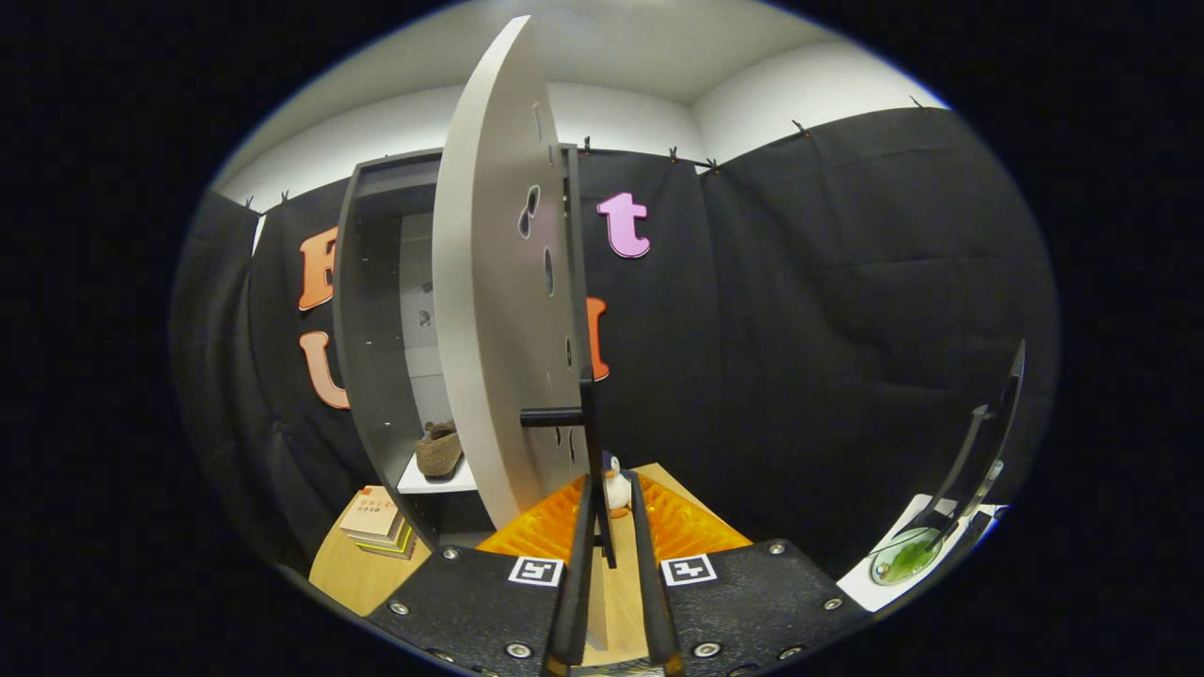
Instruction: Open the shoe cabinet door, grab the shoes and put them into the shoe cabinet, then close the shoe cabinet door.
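Observation:
The dark grey shoe cabinet [362, 329] stands beyond the fingers to the left. Its pale door [499, 310] is swung out, edge-on towards me. A brown shoe [439, 449] rests on the white shelf [428, 484] inside. The door's black handle [591, 423] hangs straight down, and its lower end reaches into the narrow gap between my fingers. My gripper [611, 478] is only slightly open. The left finger lies against the handle and the right finger stands apart from it.
An orange ridged mat [546, 531] lies on the wooden table just ahead, with a small white toy [617, 489] on it. A stack of books [376, 522] sits left of the cabinet's foot. At the far right are a black stand [988, 442] and a glass bowl [903, 557].

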{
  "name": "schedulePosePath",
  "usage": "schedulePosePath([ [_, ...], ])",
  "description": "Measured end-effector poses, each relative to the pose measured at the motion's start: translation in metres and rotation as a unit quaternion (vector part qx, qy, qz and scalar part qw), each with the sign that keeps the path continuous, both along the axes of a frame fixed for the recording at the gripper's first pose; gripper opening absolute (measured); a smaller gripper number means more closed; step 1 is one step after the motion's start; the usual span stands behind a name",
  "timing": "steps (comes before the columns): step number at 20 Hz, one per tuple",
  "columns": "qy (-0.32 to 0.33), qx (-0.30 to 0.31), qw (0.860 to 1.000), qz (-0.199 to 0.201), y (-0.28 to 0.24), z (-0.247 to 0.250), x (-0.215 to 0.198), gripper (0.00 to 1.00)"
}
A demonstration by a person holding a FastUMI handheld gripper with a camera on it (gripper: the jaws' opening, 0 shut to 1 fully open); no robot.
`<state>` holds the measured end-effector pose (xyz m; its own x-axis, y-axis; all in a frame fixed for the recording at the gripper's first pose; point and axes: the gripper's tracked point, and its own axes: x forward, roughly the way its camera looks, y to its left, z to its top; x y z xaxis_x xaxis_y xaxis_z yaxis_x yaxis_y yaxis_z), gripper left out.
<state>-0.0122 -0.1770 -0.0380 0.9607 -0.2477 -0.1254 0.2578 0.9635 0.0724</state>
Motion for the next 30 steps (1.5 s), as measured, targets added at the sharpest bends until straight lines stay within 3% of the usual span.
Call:
schedulePosePath([
  [5, 0.007, 0.007, 1.0, -0.024, -0.035, -0.006, -0.007, 0.18],
  [12, 0.008, -0.005, 0.997, -0.074, -0.077, 0.0, -0.019, 0.18],
  [17, 0.003, 0.016, 0.997, -0.075, -0.074, -0.002, -0.026, 0.19],
  [24, 0.002, 0.01, 0.999, -0.033, -0.013, -0.005, -0.053, 0.2],
  [30, 0.031, 0.004, 0.999, 0.039, 0.058, -0.05, -0.061, 0.2],
])
